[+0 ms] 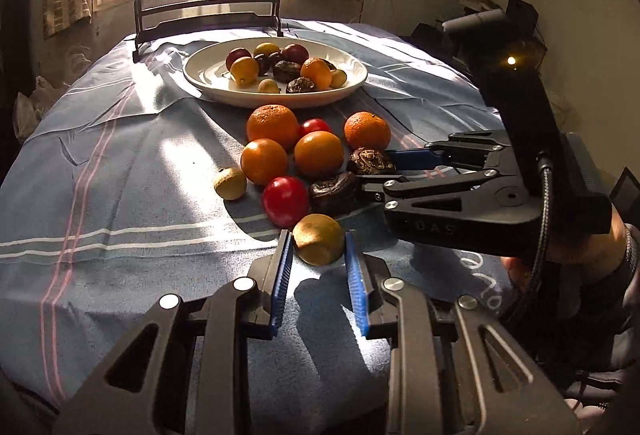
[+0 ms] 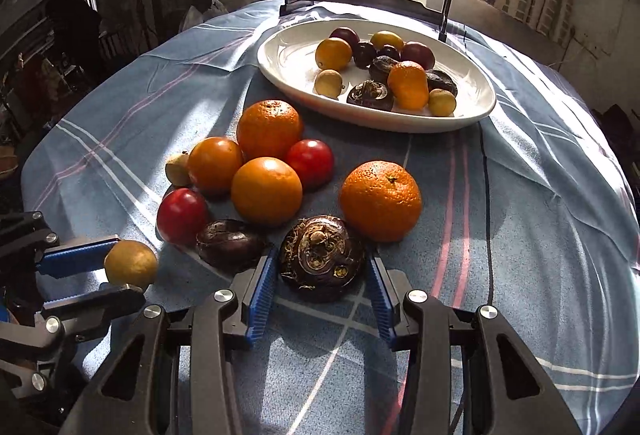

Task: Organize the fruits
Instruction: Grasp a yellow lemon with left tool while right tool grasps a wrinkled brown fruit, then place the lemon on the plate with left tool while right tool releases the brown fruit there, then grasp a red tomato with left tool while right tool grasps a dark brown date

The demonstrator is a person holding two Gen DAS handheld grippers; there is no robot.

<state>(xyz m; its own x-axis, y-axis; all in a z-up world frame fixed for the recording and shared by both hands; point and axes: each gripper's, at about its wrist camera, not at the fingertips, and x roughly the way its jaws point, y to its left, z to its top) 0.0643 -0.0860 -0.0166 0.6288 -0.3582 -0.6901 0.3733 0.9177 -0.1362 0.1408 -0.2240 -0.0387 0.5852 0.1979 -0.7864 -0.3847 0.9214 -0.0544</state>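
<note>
A white plate [image 1: 208, 75] at the back of the table holds several small fruits; it also shows in the right wrist view [image 2: 288, 67]. Loose oranges [image 1: 272, 126], red fruits [image 1: 285, 201] and dark water chestnuts lie in front of it. My left gripper [image 1: 318, 243] is open around a tan longan [image 1: 319, 239], its pads beside it. My right gripper [image 2: 323, 262] is open around a dark water chestnut [image 2: 322, 258]; it also shows in the left wrist view [image 1: 374, 167]. A second chestnut [image 2: 230, 245] lies just left of it.
A blue striped cloth [image 1: 120, 195] covers the round table. A round screen on a dark stand [image 1: 208, 11] is behind the plate, before a bright window. Another longan [image 1: 230, 183] lies at the left of the pile. A large orange [image 2: 381, 199] sits right of the chestnut.
</note>
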